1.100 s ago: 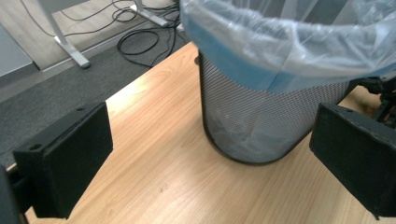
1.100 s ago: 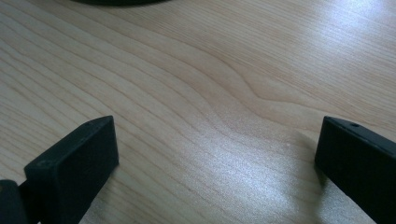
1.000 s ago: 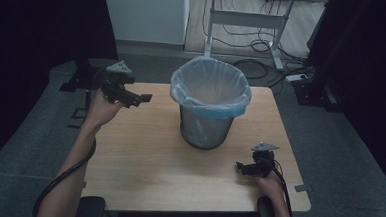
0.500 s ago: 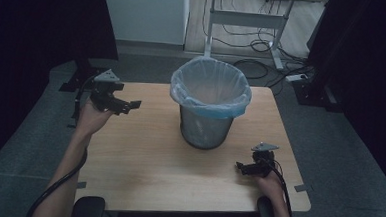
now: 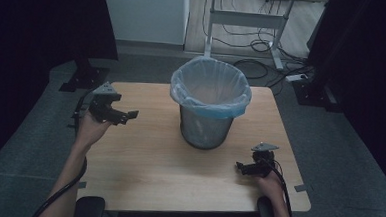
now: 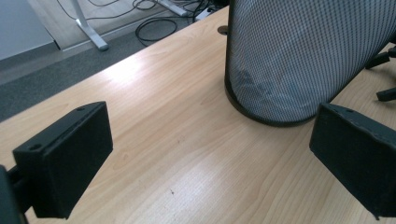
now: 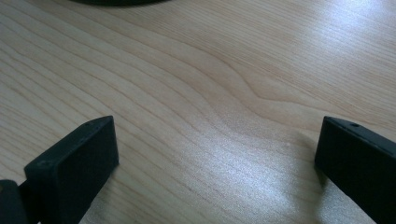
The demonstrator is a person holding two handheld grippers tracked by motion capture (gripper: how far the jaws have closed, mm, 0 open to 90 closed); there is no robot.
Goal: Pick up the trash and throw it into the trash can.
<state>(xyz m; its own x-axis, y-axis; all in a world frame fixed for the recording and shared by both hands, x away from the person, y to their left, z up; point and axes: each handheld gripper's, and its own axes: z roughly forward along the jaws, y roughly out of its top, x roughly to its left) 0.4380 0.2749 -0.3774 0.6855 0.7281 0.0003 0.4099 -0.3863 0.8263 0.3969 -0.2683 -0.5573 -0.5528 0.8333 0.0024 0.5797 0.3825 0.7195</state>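
The high view looks forward and down over the whole table (image 5: pixel 142 171). The left gripper view sits low, facing the mesh bin (image 6: pixel 299 56) nearby, which the high view shares. The right gripper view hovers close above bare wood.

A pale wooden table (image 5: pixel 148 166) is filling the middle of the high view, standing on grey floor (image 5: pixel 348 161). A mesh wastebasket (image 5: pixel 205 126) with a pale bag lining is sitting directly on it, right of centre toward the top edge. Something dark, perhaps crumpled waste, is showing through the mesh in the left gripper view.
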